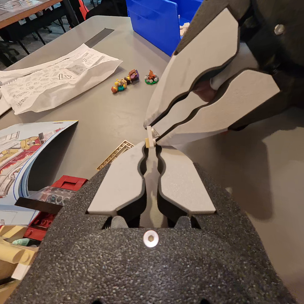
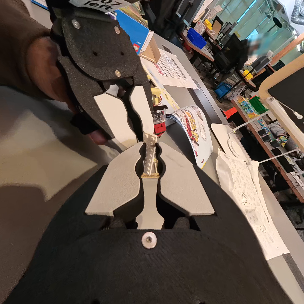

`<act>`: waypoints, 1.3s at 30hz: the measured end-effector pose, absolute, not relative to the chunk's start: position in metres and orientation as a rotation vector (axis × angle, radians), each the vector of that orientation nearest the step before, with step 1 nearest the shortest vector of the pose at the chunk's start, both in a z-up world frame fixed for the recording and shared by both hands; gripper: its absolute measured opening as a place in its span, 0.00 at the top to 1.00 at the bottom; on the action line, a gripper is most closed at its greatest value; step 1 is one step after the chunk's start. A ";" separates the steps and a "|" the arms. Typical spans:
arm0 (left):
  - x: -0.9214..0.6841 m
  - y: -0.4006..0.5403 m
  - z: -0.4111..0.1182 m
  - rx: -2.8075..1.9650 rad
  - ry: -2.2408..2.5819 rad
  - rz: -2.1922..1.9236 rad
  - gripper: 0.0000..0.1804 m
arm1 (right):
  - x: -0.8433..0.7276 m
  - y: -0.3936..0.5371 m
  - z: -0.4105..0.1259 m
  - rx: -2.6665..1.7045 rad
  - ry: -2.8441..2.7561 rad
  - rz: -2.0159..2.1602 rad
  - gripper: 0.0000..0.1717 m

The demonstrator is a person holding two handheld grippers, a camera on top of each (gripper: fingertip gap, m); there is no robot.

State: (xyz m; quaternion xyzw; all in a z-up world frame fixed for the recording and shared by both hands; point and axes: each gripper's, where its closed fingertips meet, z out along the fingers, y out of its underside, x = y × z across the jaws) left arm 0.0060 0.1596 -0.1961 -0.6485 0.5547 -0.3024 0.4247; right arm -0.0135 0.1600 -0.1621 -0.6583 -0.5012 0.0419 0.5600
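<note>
Both hand-held grippers meet tip to tip above the grey worktop (image 1: 102, 115). Left hand-held gripper (image 1: 150, 145) clamped on a small tan-and-white plate piece (image 1: 150, 142). Right hand-held gripper (image 2: 149, 143) clamped on a long white studded plate (image 2: 148, 156), apparently joined to that piece.

Risk: thin edge grips; twisting or pushing off-line could pop a piece free. The right one slopes down steeply from the upper right.

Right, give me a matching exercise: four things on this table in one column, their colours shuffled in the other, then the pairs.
Things:
1. Storage bin
2. Long studded plate in the two grippers
3. Round base under the little campfire
4. Brick pile beside the open booklet

Colours:
A. Green
B. White
C. Red
D. Blue

Pairs: 1-D, 2-B, 3-A, 4-C
</note>
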 end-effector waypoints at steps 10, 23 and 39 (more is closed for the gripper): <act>0.005 0.156 -0.202 -1.550 1.506 -0.695 0.95 | -0.013 0.155 -0.169 -1.555 -1.294 0.208 0.94; 0.006 0.147 -0.209 -1.529 1.601 -0.715 0.95 | -0.012 0.146 -0.176 -1.533 -1.404 0.321 0.94; 0.000 0.165 -0.196 -1.650 1.405 -0.890 0.96 | 0.078 0.166 -0.162 -1.663 -1.092 0.046 0.95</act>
